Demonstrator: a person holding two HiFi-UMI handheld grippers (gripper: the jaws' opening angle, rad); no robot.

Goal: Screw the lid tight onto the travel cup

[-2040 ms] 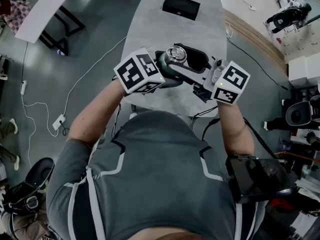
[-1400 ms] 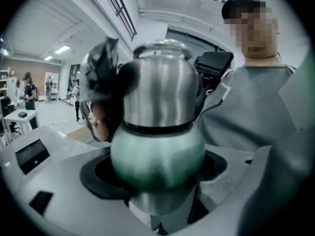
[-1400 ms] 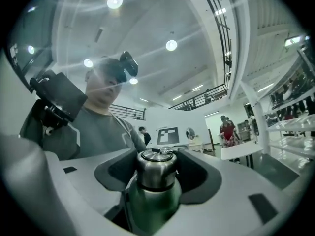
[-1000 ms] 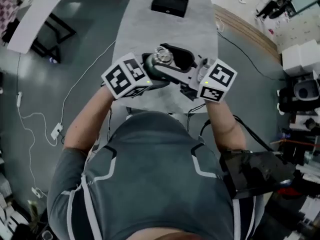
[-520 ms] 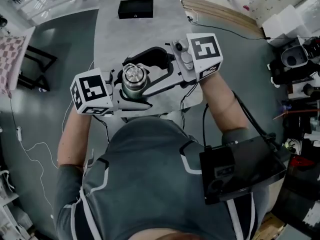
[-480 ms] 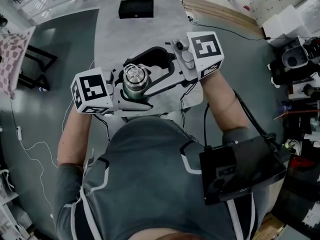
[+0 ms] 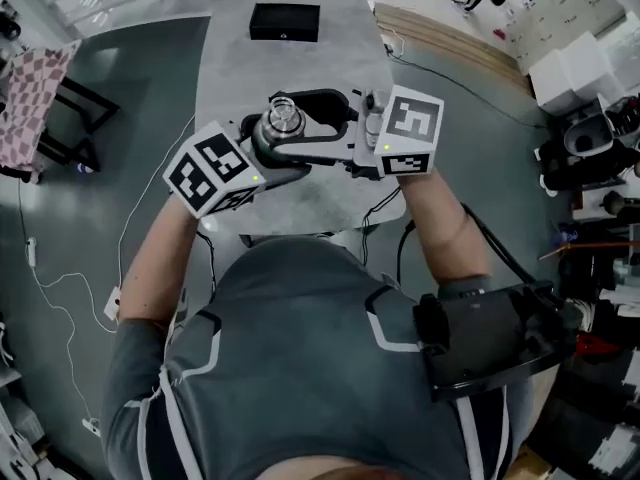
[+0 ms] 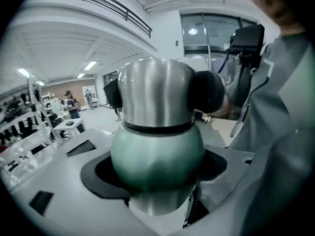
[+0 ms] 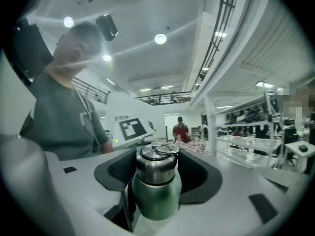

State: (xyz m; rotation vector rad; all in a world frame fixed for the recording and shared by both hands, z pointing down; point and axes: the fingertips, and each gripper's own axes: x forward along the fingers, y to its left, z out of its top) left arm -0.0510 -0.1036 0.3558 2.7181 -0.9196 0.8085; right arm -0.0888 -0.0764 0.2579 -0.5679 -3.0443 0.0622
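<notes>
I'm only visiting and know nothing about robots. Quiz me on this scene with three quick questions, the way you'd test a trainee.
1. True or false: the left gripper is empty.
2. What lies at the far end of the table? A) a black box B) a red bowl C) a pair of scissors
3. What colour is the travel cup's body, below its steel lid?
Key: 1 false, it is shut on the travel cup; 2 A; 3 green.

Head view dim and grey, even overhead light, soft shadows; edges bend. Gripper views fisheye, black corners. In the right one, ceiling lamps [image 9: 160, 38] flare. Close up, travel cup [image 8: 156, 141] soft, out of focus, sheen on steel.
</notes>
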